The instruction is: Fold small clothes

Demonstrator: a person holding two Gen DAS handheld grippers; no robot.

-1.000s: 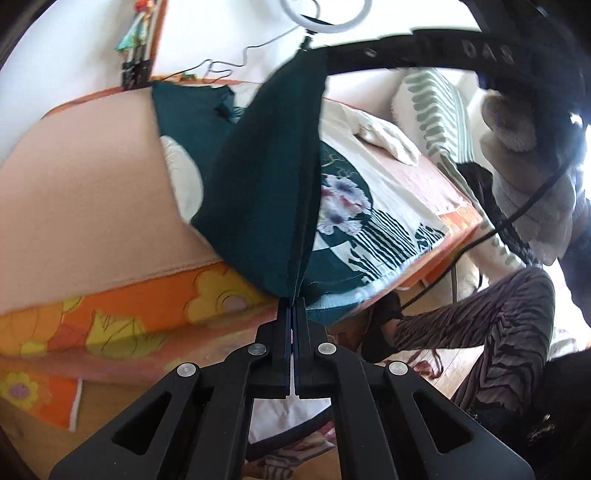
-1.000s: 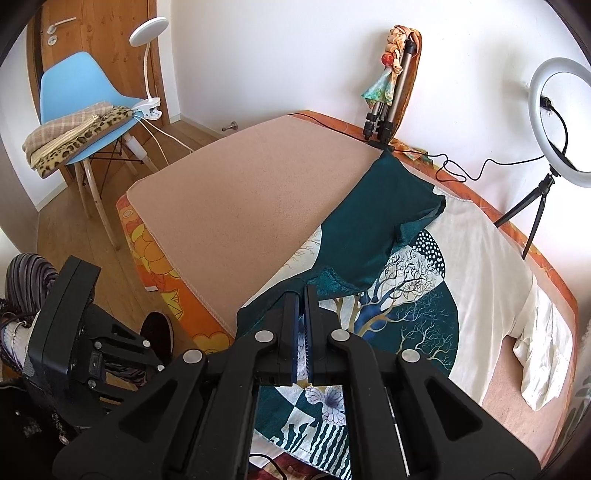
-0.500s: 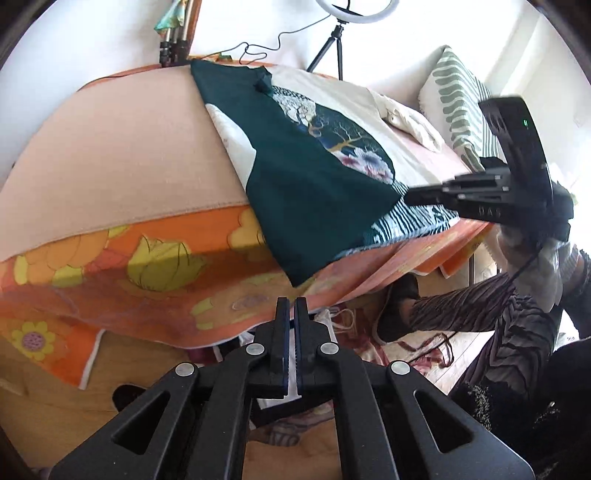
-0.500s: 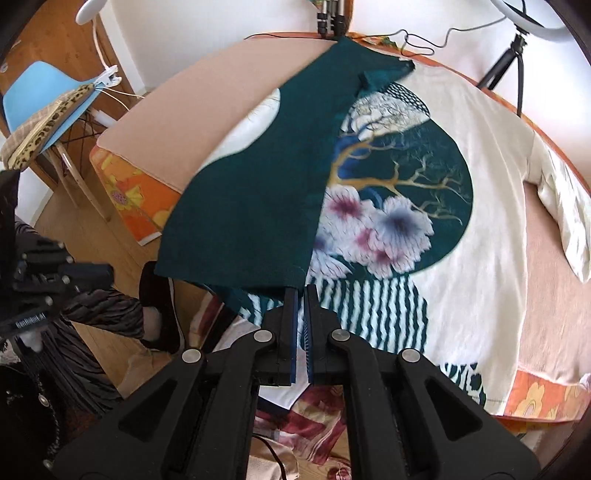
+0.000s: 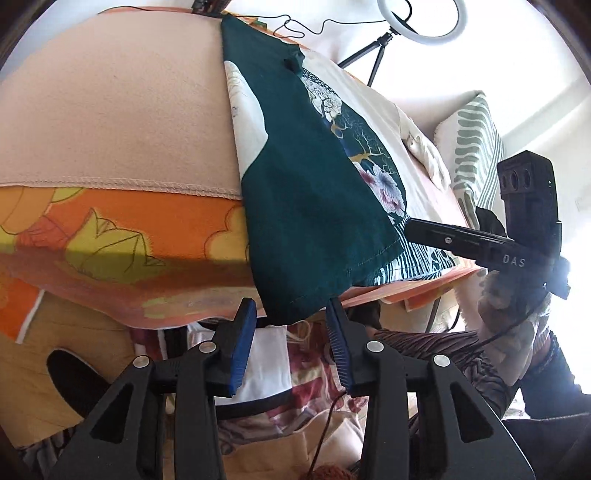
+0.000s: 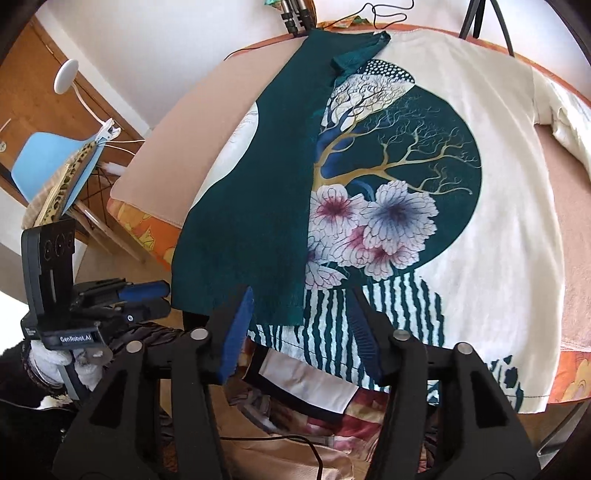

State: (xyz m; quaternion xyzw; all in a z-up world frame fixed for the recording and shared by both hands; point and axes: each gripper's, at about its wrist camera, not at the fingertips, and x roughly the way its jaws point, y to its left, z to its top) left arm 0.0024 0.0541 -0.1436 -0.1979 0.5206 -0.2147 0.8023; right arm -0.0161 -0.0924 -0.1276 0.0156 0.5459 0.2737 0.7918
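A bed fills most of both views, covered by a plain peach blanket over an orange flowered sheet. The T-shirt lies spread across it, cream with a teal disc, a golden tree and pale flowers. Its left side is folded over the middle, showing a plain teal panel whose lower hem hangs past the near edge of the bed.

The left half of the blanket is bare in the left wrist view. To the right of the shirt, in the right wrist view, a strip of blanket stays free up to the bed's edge.

The left gripper sits low in the frame just under the hanging teal corner; its jaws are opening and the blue pads stand apart, gripping nothing. The right gripper sits over the striped hem, jaws opening too, with the cloth behind them and not pinched.

Seen from the left wrist camera, the right gripper's body reads "DAS". Seen from the right one, the left gripper's reads "GenRobot.AI", above a white-gloved hand. A ring light stands at the top right, a blue chair at the left.
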